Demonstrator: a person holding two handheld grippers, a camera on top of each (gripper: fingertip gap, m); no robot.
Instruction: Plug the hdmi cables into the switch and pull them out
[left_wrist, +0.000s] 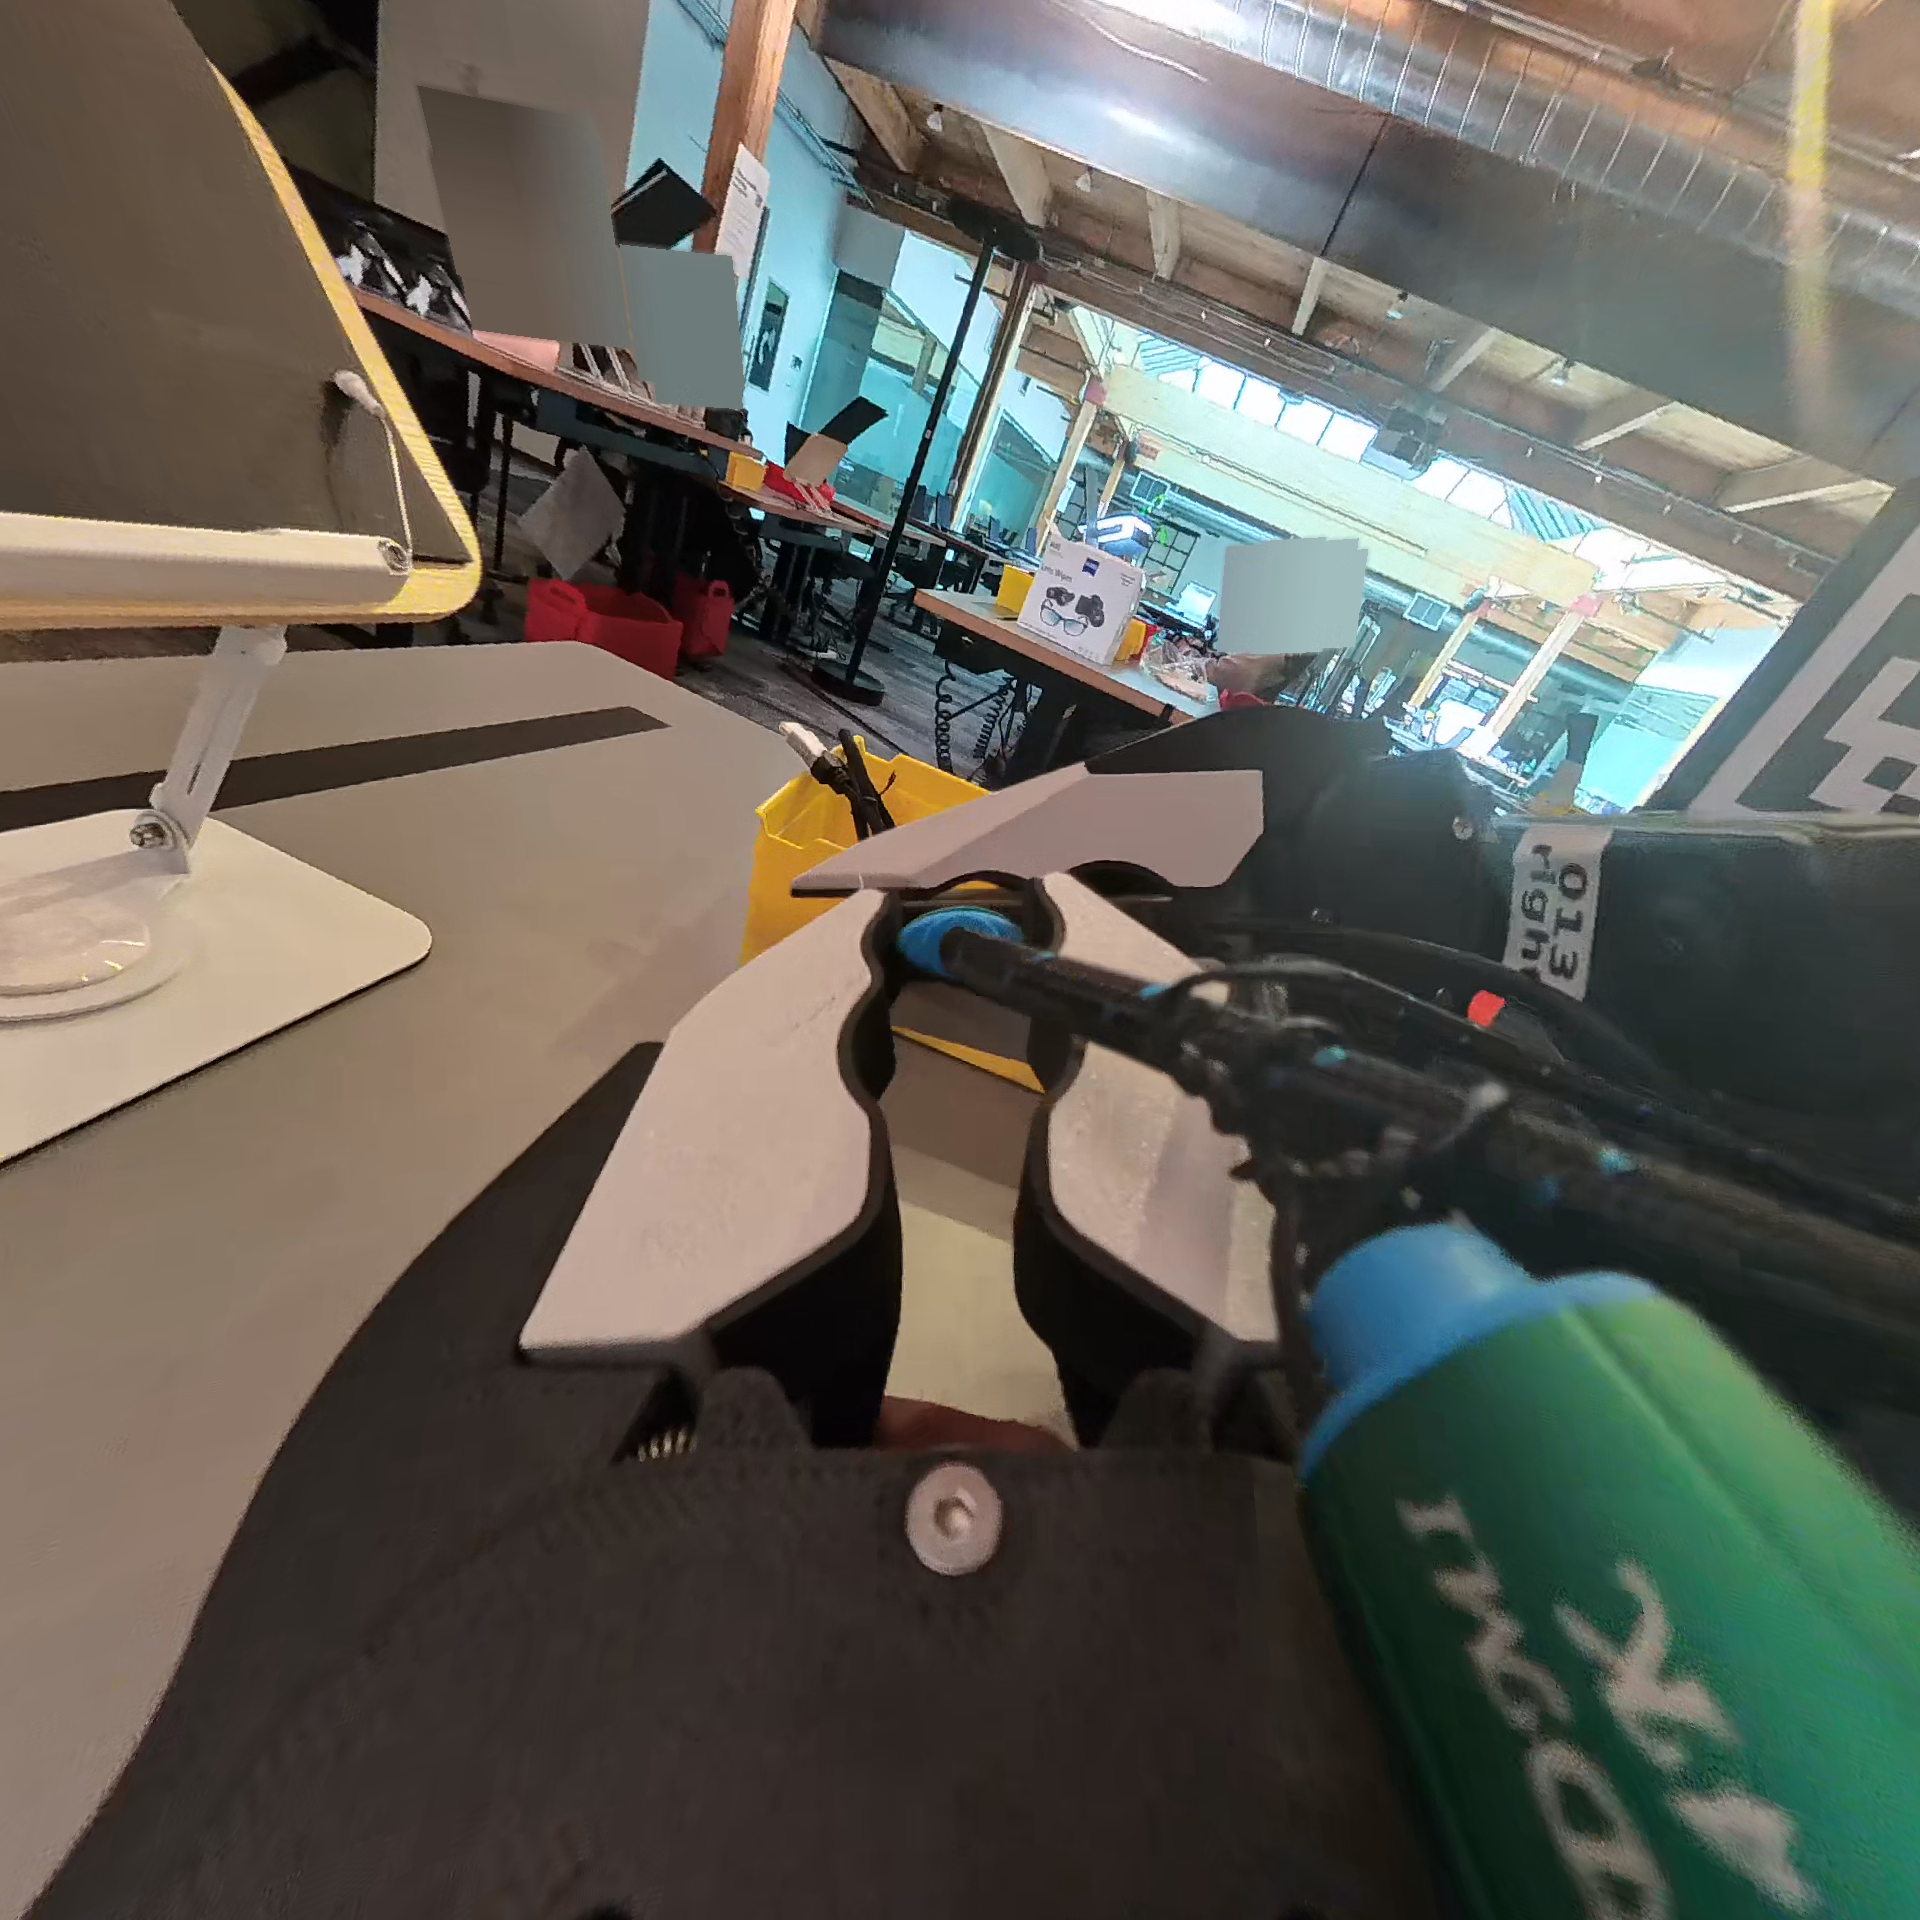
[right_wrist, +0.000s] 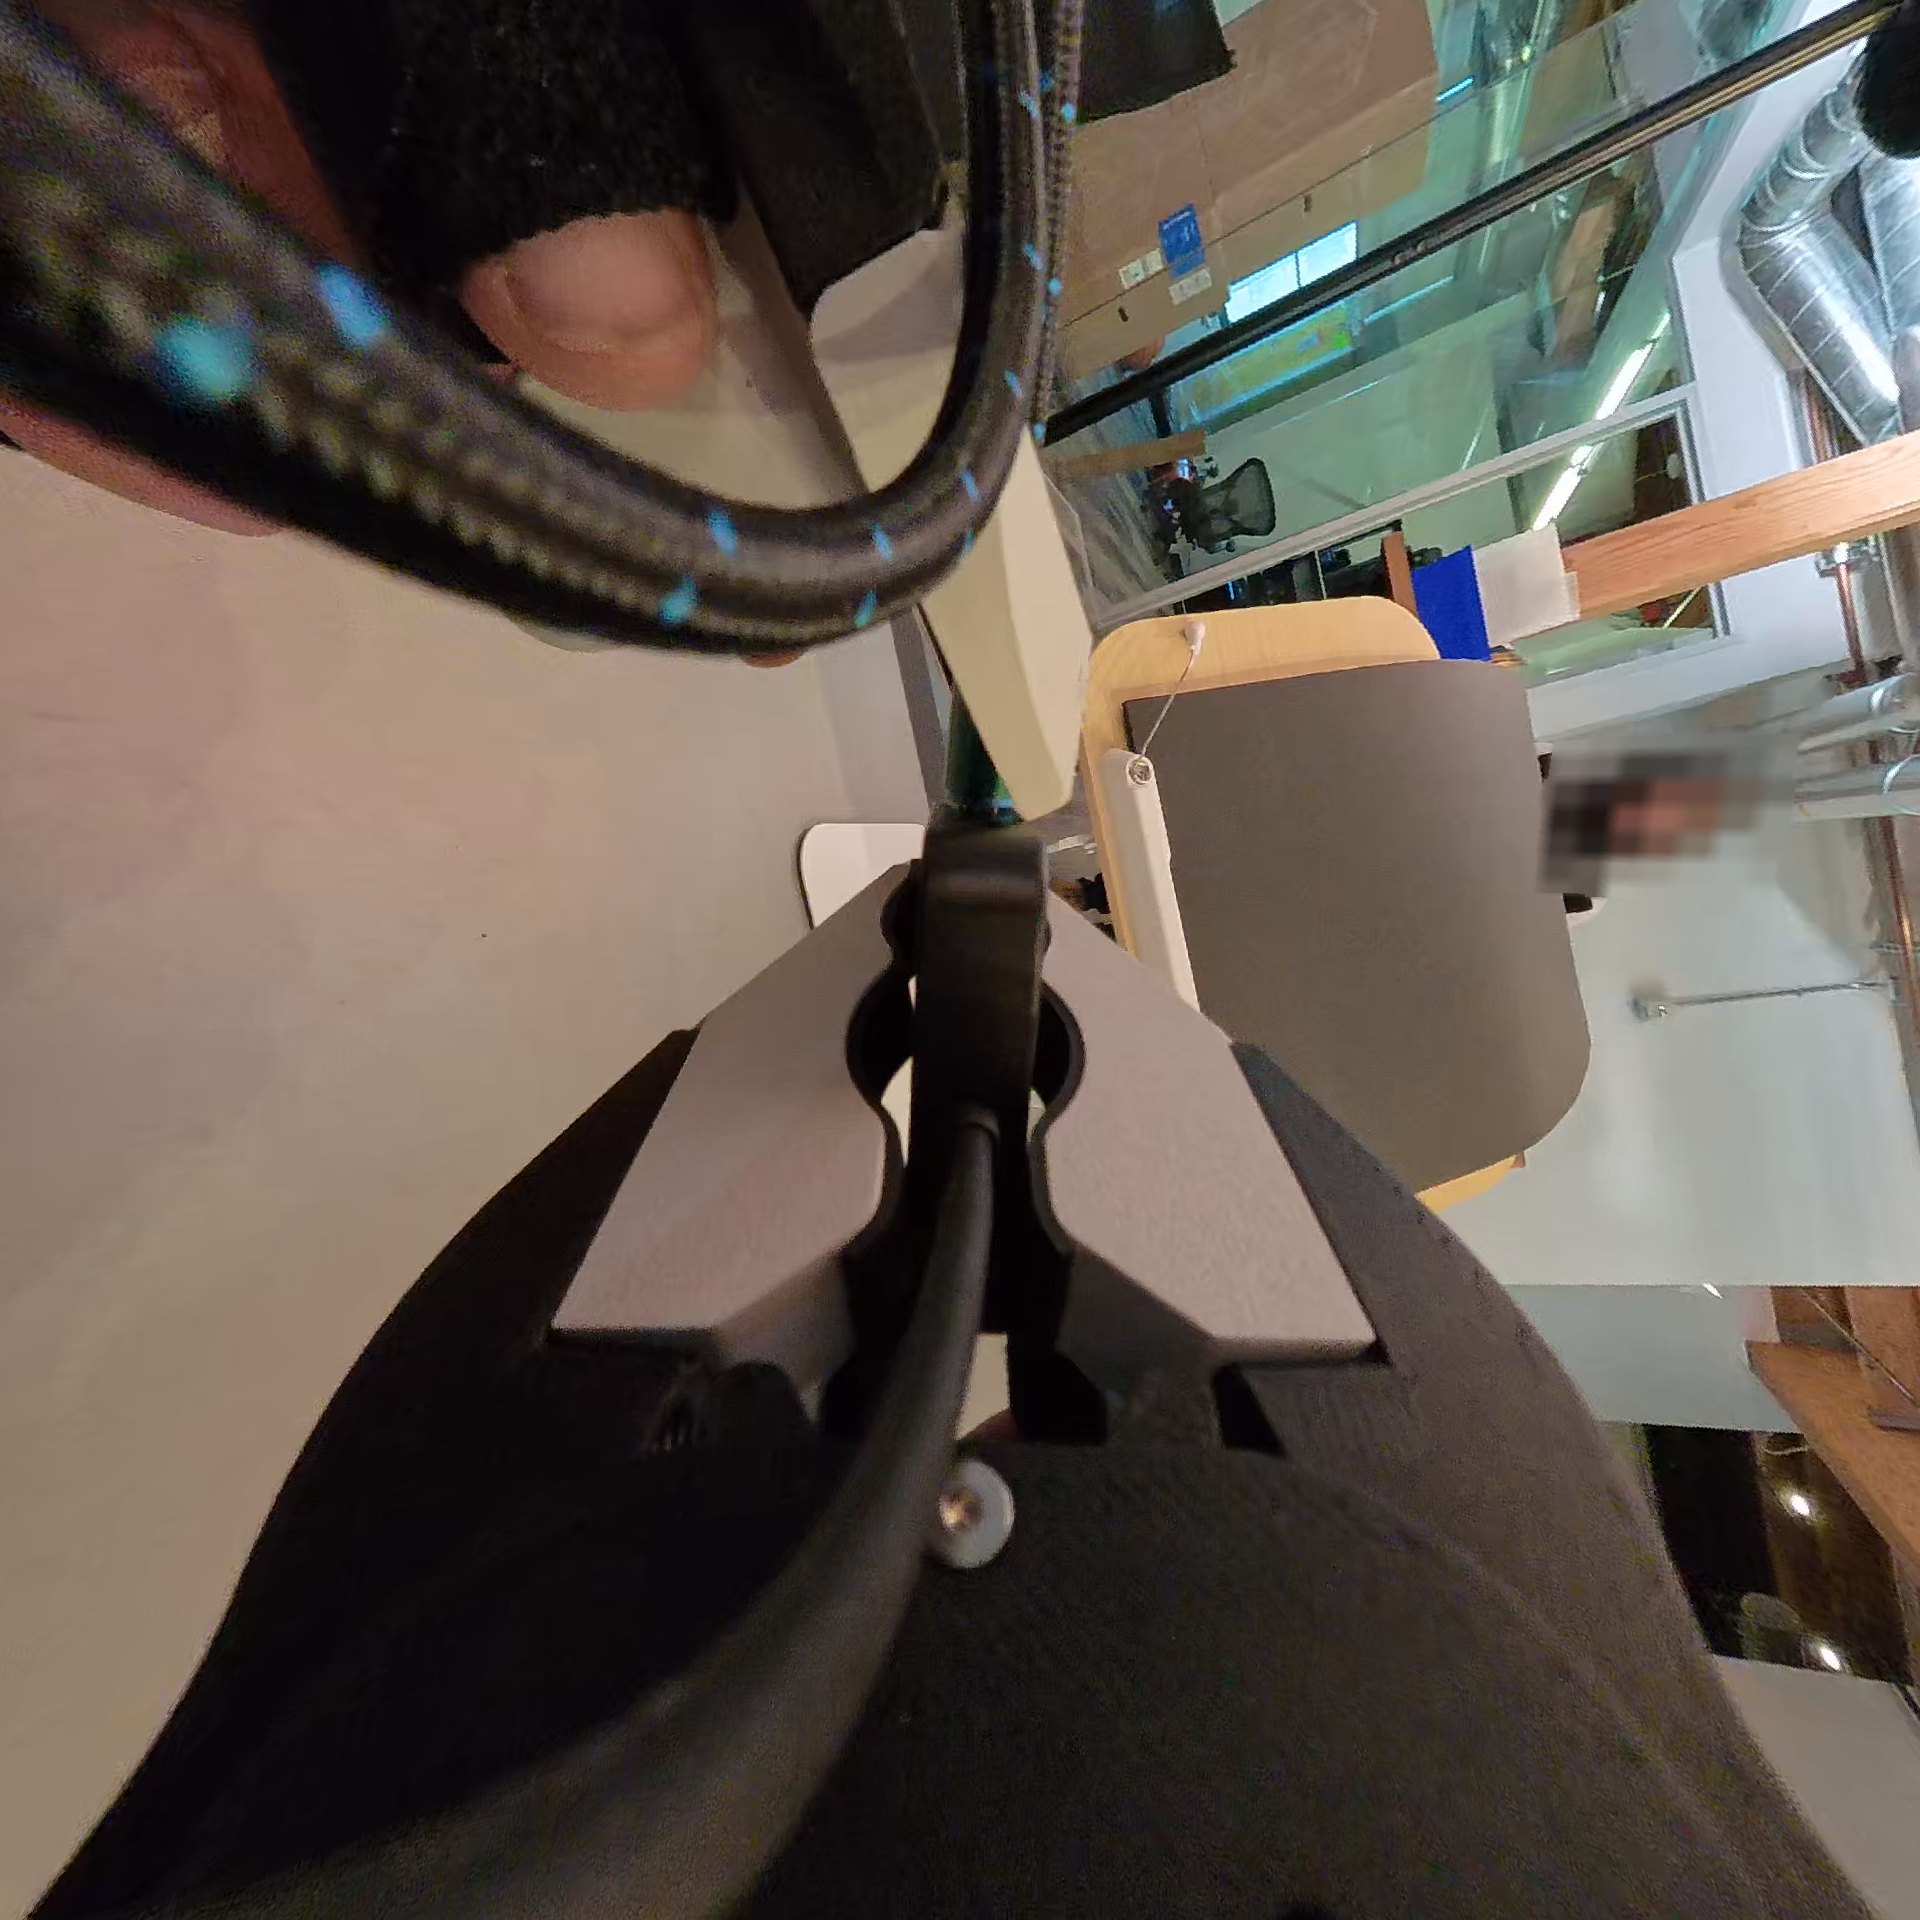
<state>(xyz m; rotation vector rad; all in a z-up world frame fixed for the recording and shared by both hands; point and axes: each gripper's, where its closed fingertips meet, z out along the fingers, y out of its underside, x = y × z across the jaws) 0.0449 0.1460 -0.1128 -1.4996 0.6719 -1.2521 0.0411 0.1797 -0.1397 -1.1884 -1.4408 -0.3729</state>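
Two grippers, one in each of my hands. My left gripper (left_wrist: 961, 935) is squeezed shut on a braided black cable (left_wrist: 1101, 987) with blue specks, right by its blue collar. A green plug (left_wrist: 1621, 1558) sits close to the camera. My right gripper (right_wrist: 977, 883) pinches a black plug (right_wrist: 977, 966), tips almost touching my left gripper. A yellow bin (left_wrist: 821, 842) stands on the grey table (left_wrist: 468, 987). I cannot see the switch.
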